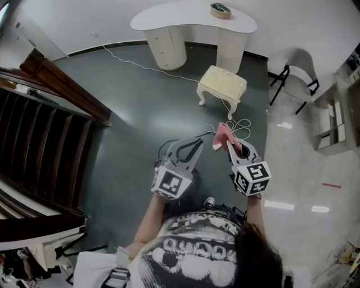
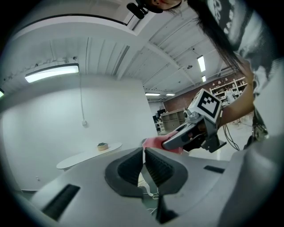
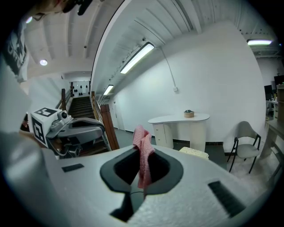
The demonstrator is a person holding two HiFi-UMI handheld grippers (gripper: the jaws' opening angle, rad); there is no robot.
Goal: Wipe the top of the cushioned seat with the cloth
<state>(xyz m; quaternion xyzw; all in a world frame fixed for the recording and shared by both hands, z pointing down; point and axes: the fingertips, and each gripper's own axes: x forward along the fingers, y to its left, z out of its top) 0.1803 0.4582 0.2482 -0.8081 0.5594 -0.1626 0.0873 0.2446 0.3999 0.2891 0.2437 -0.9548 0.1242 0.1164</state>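
Right, my right gripper [image 1: 235,147] is clamped on the cloth [image 1: 221,135]. It's pink, pinched between the jaws, with a fold standing up past the tips in the right gripper view [image 3: 143,150]. My left gripper [image 1: 197,144] has its jaws together with nothing between them; its own view shows only a thin slit between the pads [image 2: 156,165].

I'm holding both grippers out over the dark floor [image 1: 140,112], at the centre of the head view. They sit side by side and apart, the left one just left of the cloth.

The seat [image 1: 222,83] is cream and cushioned, on curved white legs. It sits above centre in the head view, beyond the grippers and well apart from the cloth — no contact. In the right gripper view it shows just right of the cloth [image 3: 193,152].

A white table [image 1: 194,22] stands at top centre behind the seat, with a small round item [image 1: 220,10] on top. A chair [image 1: 298,79] is at upper right, and dark wooden stairs [image 1: 39,129] run down the left edge. A white cable [image 1: 236,125] lies looped on the floor between the seat and the cloth.
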